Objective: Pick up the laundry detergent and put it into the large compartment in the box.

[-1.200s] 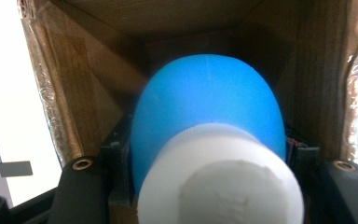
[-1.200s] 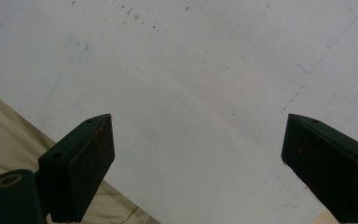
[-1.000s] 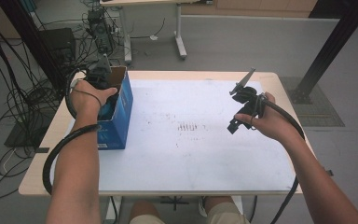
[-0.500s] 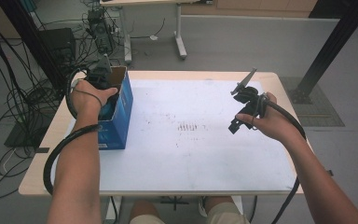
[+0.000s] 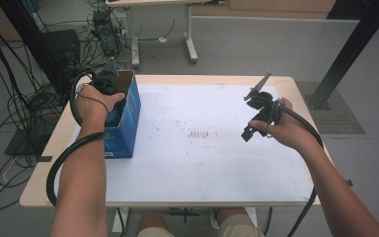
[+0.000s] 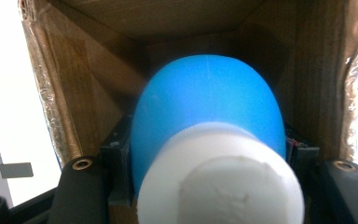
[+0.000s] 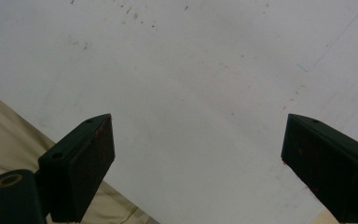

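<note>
Left gripper [image 5: 109, 85]: held in the person's left hand [image 5: 94, 101] at the open top of a blue cardboard box [image 5: 124, 123], its nose sunk among the brown flaps; the jaws are clamped on a blue bottle [image 6: 205, 109].
Bottle: blue-bodied with a ribbed white cap [image 6: 221, 179], lying straight between the black jaws, cap nearest the camera and body pointing away into the box. The pads sit on either side of the shoulder.
Box: standing on the white table [image 5: 202, 163], directly below and around the left gripper, its brown inner walls [image 6: 98, 88] closing in on both sides of the bottle.
Likely reason for the hold: gripping just behind the cap keeps the bottle in line with the gripper, so it can travel through the narrow opening without catching the flaps. Whether it is going in or coming out cannot be told.
Right gripper [image 5: 256, 111]: in the right hand [image 5: 284, 129], raised over the bare tabletop well apart from the box, jaws spread wide with nothing between them. It looks parked clear of the work, ready if the box needs steadying.
What the high view adds: the layout of box, hands and trailing cables; the hand and flaps hide the bottle there.
What the left gripper view adds: the bottle itself, the grip on it, and the box interior.
What the right gripper view adds: the wide gap between the two pads [image 7: 81, 163] and scuffed white tabletop beyond them.
</note>
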